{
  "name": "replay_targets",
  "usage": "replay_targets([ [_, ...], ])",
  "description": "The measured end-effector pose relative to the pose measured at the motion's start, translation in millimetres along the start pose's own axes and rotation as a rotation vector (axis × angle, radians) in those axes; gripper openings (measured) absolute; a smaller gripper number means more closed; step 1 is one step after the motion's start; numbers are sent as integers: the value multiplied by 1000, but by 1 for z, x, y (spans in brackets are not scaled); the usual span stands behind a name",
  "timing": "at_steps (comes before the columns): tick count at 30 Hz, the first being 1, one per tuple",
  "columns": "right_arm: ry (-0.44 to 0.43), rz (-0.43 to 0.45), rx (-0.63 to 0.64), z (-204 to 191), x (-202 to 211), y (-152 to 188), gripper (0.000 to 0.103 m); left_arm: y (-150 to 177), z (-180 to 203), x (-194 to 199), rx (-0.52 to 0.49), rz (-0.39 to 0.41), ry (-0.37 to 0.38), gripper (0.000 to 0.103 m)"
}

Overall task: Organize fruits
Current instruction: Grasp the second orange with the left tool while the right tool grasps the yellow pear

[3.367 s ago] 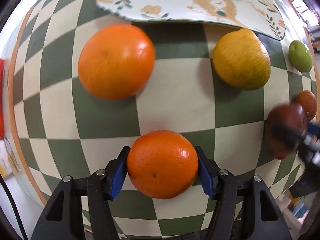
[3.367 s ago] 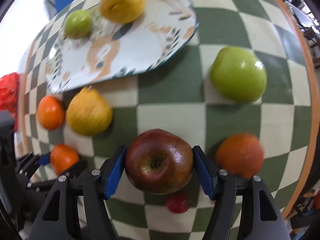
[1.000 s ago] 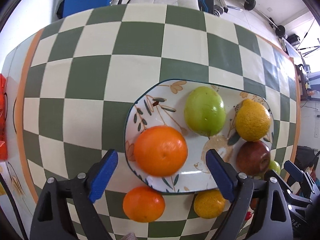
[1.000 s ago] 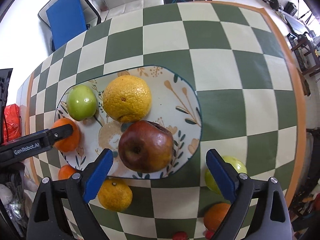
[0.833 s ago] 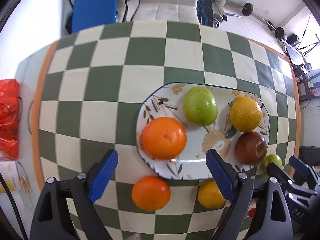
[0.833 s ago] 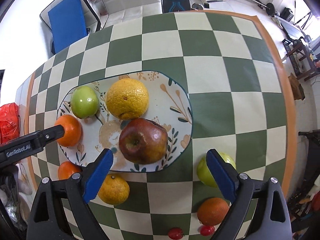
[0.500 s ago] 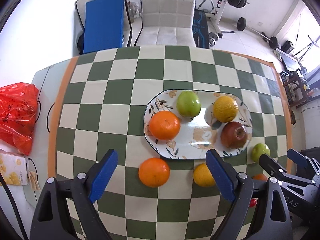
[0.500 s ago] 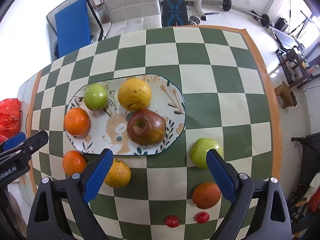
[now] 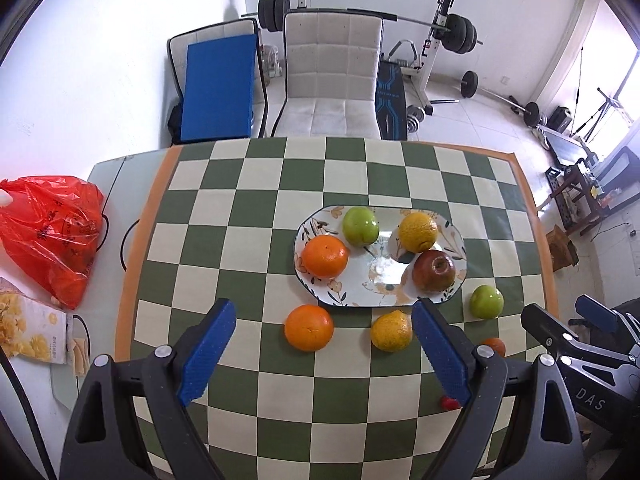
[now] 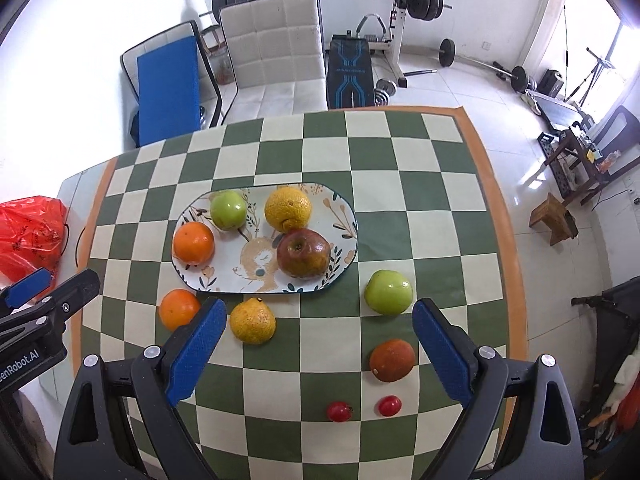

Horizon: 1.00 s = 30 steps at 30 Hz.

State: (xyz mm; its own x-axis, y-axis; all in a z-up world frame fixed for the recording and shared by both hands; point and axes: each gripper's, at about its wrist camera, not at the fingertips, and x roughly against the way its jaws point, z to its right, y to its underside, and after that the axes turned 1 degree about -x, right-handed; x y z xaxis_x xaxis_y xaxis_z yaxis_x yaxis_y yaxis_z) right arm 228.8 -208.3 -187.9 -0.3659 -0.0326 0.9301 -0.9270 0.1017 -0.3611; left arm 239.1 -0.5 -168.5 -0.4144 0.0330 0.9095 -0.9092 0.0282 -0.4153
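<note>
- The left gripper hangs high over the table with its jaws wide apart and nothing between them; the right gripper is the same, spread and empty.
- Risk, as I judge it: both tools hang side by side, the right one showing at the edge of the left view, so two descents at once toward neighbouring fruit could knock the tools together.
- Risk: the loose fruit are round and sit on a smooth cloth; a pad that lands off-centre could send one rolling, and those low in the view lie toward the near edge.
- Risk: the plate already bears four fruit close together, so setting down another could bump one off the rim.
- Below the left gripper, just beyond its pads, lie a loose orange and a loose lemon, the lemon close beside the right pad.
- For the right gripper, that lemon lies just beyond its left pad; a green apple lies just beyond its right pad, and a dark orange beside that pad.
- Two small tomatoes lie nearest, between its jaws in the picture.
- The plate lies farther ahead of both.
</note>
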Motion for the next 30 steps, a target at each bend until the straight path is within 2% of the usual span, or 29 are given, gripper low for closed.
replay_targets([
  [5, -10, 25, -23, 2, 19, 3, 96, 1, 1, 8, 6, 17, 2, 90],
  [12, -40, 14, -57, 3, 14, 4, 96, 0, -2, -8, 23, -23, 0, 90],
  [14, -61, -9, -67, 3, 3, 4, 96, 0, -5, -20, 25, -50, -16, 94],
  [15, -75, -24, -73, 3, -4, 4, 96, -1, -7, -28, 27, -67, -31, 101],
  [19, -129, -112, -87, -1, -49, 7, 96, 0, -20, -60, 42, -126, -76, 101],
  [23, -177, -218, -93, -13, -109, 12, 96, 5, -37, -100, 75, -228, -116, 101],
  [28, -220, -352, -113, -31, -187, 25, 96, 20, -59, -149, 146, -372, -117, 101],
  [29, -228, -369, -113, -35, -197, 27, 95, 22, -62, -156, 155, -392, -114, 101],
  [30, -235, -388, -117, -39, -209, 30, 89, 25, -63, -163, 162, -412, -106, 101],
])
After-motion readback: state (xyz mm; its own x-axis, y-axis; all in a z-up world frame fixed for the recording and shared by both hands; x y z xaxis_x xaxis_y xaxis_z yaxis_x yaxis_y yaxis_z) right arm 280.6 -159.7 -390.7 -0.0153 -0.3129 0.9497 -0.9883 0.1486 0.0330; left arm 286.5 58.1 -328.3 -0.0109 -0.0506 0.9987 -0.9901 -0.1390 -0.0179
